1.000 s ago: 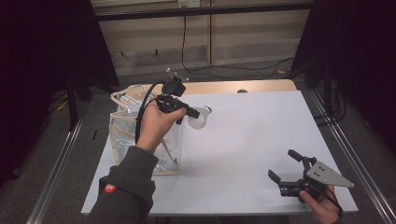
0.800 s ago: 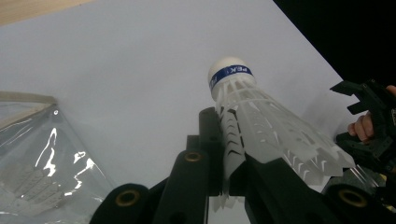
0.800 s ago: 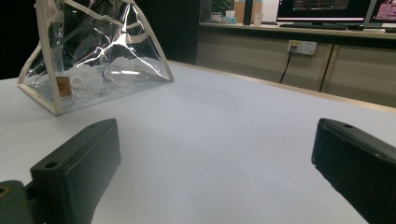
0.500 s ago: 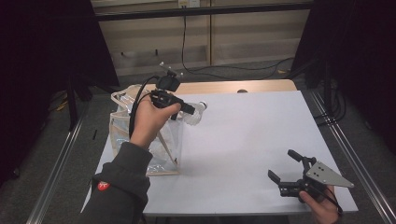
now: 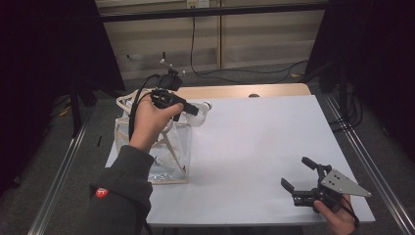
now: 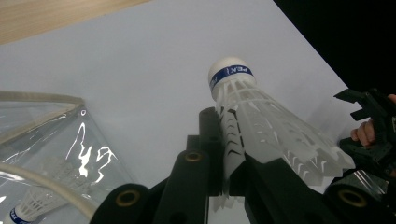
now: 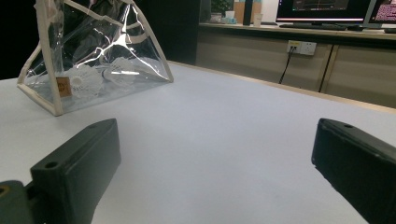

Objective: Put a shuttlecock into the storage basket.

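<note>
— While the left hand-held gripper (image 5: 195, 109) is up above the bench (image 5: 254, 147), what is in it?
— A white shuttlecock (image 6: 261, 121), its skirt pinched between the closed jaws, cork tip pointing away, over the bench's left side.
— And beneath it?
— A clear plastic bag (image 5: 161, 152) at the left edge, with more shuttlecocks (image 7: 86, 79) inside.
— The right hand-held gripper (image 5: 301, 178)?
— Near the right front corner, jaws wide apart, nothing between them.
</note>
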`<state>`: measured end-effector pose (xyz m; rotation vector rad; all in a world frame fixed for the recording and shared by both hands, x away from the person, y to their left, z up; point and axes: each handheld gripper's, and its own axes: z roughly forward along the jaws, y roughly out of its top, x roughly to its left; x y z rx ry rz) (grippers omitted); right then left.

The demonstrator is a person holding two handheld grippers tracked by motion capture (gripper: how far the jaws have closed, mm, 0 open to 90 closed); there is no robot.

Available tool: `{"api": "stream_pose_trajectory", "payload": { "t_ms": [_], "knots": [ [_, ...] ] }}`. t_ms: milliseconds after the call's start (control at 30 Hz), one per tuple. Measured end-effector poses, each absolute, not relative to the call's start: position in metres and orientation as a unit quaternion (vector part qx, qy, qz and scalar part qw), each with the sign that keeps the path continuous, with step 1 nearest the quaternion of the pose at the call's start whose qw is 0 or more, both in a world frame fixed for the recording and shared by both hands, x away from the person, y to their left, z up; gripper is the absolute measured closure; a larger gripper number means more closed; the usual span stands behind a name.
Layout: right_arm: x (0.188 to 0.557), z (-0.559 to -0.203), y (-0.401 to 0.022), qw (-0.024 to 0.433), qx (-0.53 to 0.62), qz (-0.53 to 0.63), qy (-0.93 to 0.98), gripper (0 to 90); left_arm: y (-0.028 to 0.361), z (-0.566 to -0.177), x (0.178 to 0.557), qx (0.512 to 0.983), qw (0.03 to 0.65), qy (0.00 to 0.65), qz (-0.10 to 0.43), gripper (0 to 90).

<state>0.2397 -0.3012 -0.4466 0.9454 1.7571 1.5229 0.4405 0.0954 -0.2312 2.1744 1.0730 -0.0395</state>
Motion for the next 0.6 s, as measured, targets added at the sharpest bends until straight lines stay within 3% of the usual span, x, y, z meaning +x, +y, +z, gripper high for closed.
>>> {"api": "stream_pose_trajectory", "payload": {
  "t_ms": [600],
  "knots": [
    [0.239, -0.446, -0.301, 0.310, 0.360, 0.577, 0.664, 1.2, 0.128, -0.216, 0.448, 0.818, 0.356, 0.452, 0.004, 89.3]
  ]
}}
